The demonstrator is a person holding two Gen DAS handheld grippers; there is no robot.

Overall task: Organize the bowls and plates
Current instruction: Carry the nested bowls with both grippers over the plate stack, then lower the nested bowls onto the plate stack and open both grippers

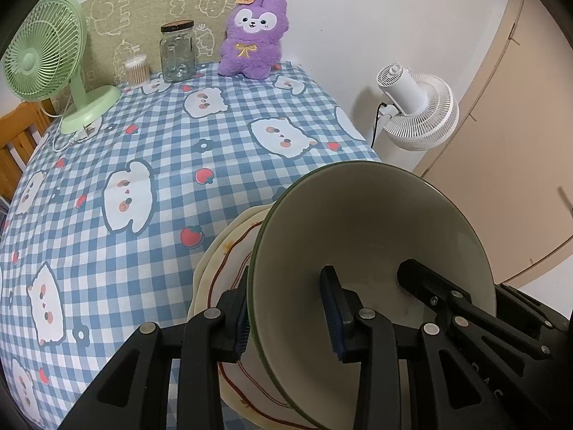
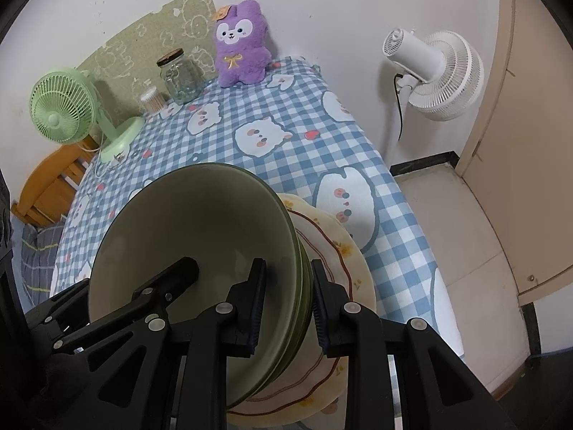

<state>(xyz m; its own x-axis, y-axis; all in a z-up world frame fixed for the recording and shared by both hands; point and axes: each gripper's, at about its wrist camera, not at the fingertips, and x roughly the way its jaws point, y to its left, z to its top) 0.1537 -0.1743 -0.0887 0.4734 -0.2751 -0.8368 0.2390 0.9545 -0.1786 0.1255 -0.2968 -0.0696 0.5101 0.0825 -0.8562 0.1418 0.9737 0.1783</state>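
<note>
A green-rimmed bowl (image 1: 372, 243), cream inside, sits over a cream plate (image 1: 222, 268) with a brown wavy line, at the near right of the checked table. My left gripper (image 1: 286, 308) straddles the bowl's left rim, one finger inside and one outside. My right gripper (image 2: 286, 301) straddles the opposite rim of the bowl (image 2: 200, 229), which shows stacked green edges; the plate (image 2: 343, 261) lies beneath. Each view shows the other gripper's finger inside the bowl. The jaws look closed on the rim.
The blue checked tablecloth (image 1: 172, 150) carries a green desk fan (image 1: 46, 57), a glass jar (image 1: 177, 52), a cotton swab holder (image 1: 137, 70) and a purple plush (image 1: 252, 36) at the back. A white floor fan (image 1: 415, 107) stands right of the table.
</note>
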